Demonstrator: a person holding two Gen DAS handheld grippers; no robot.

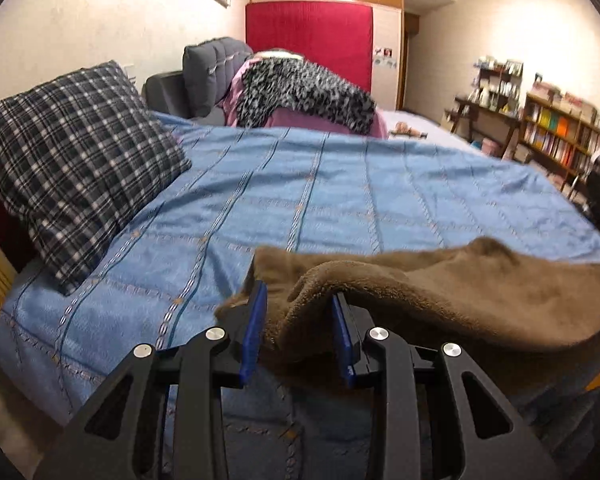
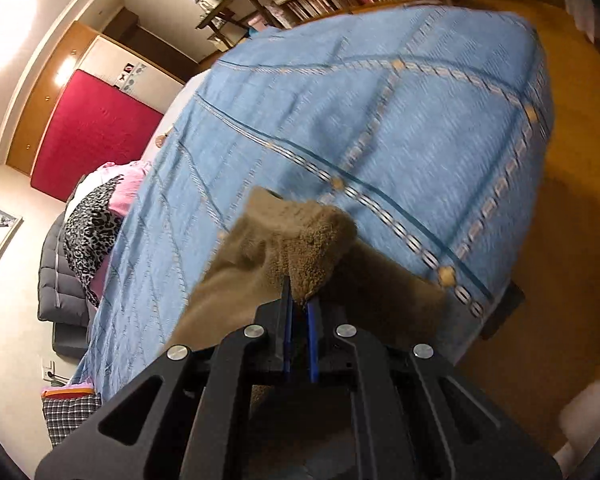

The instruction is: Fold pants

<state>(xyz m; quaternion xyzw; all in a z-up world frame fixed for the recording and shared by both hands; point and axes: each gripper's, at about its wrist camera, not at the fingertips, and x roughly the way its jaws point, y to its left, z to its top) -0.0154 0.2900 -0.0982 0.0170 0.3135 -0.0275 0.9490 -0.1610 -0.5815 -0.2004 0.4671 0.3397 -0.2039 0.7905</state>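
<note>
The pants are brown fleece (image 1: 460, 292) and lie at the near edge of a bed with a blue patterned cover (image 1: 320, 200). In the left wrist view my left gripper (image 1: 300, 304) has its blue-padded jaws apart, with a thick fold of the pants lying between and over them. In the right wrist view my right gripper (image 2: 298, 300) is shut on a bunched corner of the pants (image 2: 300, 240) and holds it above the blue cover (image 2: 380, 120). The rest of the pants hangs down to the left of this gripper.
A plaid pillow (image 1: 72, 152) lies at the bed's left. A pile of pink and leopard-print clothes (image 1: 300, 92) and a grey cushion (image 1: 208, 72) are behind the bed. Bookshelves (image 1: 560, 132) stand at the right. The orange wood floor (image 2: 540, 280) lies beside the bed.
</note>
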